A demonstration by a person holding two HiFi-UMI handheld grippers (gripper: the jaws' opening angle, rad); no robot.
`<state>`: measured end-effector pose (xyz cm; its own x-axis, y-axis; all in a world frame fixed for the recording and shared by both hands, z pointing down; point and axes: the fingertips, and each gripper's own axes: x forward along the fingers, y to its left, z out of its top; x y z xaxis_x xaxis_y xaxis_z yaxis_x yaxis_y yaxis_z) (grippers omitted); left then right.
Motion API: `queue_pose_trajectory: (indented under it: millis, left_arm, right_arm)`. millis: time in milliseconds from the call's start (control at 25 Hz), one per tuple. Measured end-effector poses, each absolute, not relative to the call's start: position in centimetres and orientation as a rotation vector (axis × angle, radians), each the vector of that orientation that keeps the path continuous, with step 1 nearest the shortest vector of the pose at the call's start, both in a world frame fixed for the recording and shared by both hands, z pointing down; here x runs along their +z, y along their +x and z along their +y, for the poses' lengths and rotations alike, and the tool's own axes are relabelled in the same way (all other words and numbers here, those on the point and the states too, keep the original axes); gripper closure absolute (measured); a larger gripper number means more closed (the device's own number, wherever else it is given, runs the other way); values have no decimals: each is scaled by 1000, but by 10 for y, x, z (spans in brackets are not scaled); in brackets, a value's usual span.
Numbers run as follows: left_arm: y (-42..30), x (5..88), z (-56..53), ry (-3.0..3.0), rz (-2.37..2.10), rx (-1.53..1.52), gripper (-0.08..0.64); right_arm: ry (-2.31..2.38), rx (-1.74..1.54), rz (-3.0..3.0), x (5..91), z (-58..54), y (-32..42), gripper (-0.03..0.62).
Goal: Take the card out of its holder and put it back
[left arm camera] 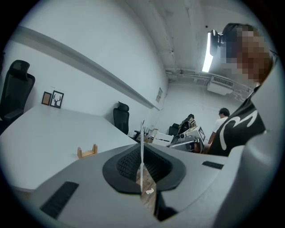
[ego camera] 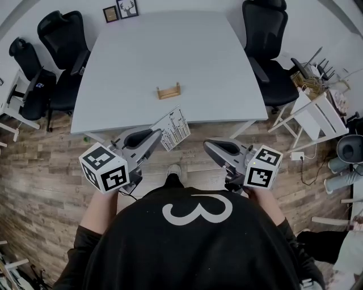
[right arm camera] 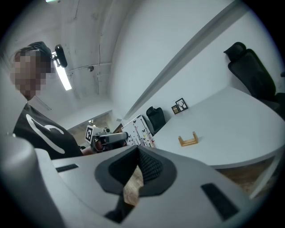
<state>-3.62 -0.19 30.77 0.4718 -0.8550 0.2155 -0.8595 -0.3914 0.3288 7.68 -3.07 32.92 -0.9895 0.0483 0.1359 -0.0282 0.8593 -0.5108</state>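
Note:
The small wooden card holder [ego camera: 168, 91] stands empty on the white table [ego camera: 125, 68], a little short of its middle; it also shows as the holder [left arm camera: 87, 151] and the holder [right arm camera: 189, 140]. My left gripper [ego camera: 157, 135] hangs off the table's near edge, over the floor, shut on a white card [ego camera: 173, 129] printed with thin black lines. In the left gripper view the card [left arm camera: 142, 147] is edge-on between the pressed pads of the left gripper [left arm camera: 142, 153]. My right gripper [ego camera: 209, 146] is beside it to the right, shut and holding nothing. From the right gripper [right arm camera: 137, 152] the card [right arm camera: 140, 131] shows face-on.
Black office chairs [ego camera: 62, 51] stand at the table's left, another chair [ego camera: 266, 51] at its right. White racks and clutter [ego camera: 315, 107] fill the right side. Two small framed pictures [ego camera: 120, 11] lean at the table's far edge. Wood floor [ego camera: 45, 170] lies below both grippers.

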Motion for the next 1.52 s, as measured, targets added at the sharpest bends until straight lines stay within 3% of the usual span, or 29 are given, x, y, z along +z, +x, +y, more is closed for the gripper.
queue_pose_trajectory:
  millis: [760,1520]
  left_arm:
    - [-48,314,-8,2365,-1465,1,537]
    - [-148,327,-144,2470,-1196,153,537]
  right_arm:
    - [-1,789,-2884,342,-35,76,586]
    - [307,944,-2838,356,-136,-19,586]
